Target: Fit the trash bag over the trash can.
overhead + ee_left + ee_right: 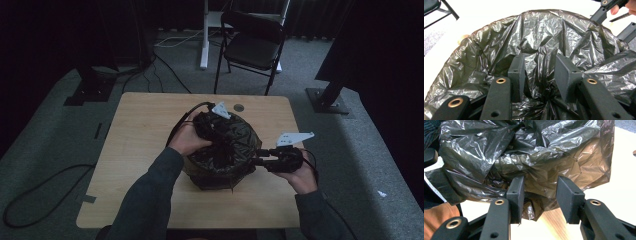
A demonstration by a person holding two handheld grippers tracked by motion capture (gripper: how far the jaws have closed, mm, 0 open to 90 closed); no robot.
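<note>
A person is sitting at the near edge of the counter, forearms reaching in, a hand-held gripper in each hand. Between them, at about the middle of the counter, a black plastic bag is sitting as a rounded, crumpled mound, seemingly draped over something round (what is under it cannot be told).

The right hand-held gripper is lying low at the mound's right side, pointing in at it. In the right gripper view its jaws are standing apart, with the bag's lower folds just ahead of and between the tips; nothing is pinched there, so it is open, probably lining up on a loose edge near the counter top.

The left hand-held gripper is coming over the top of the mound from the far left side. In the left gripper view its jaws are parted too, pressing down among pleats that are gathering toward a low point between them; plastic is lying in the gap, but the pads are not closed on it. This placing suggests the film is being bunched or tucked at its centre while the other side is steadied.

Slack, slippery folds are the main obstacle: they are hiding any firm edge. Farther off, cables are running over grey carpet, and a black folding chair is standing beyond the counter's far edge, well clear of the work.
</note>
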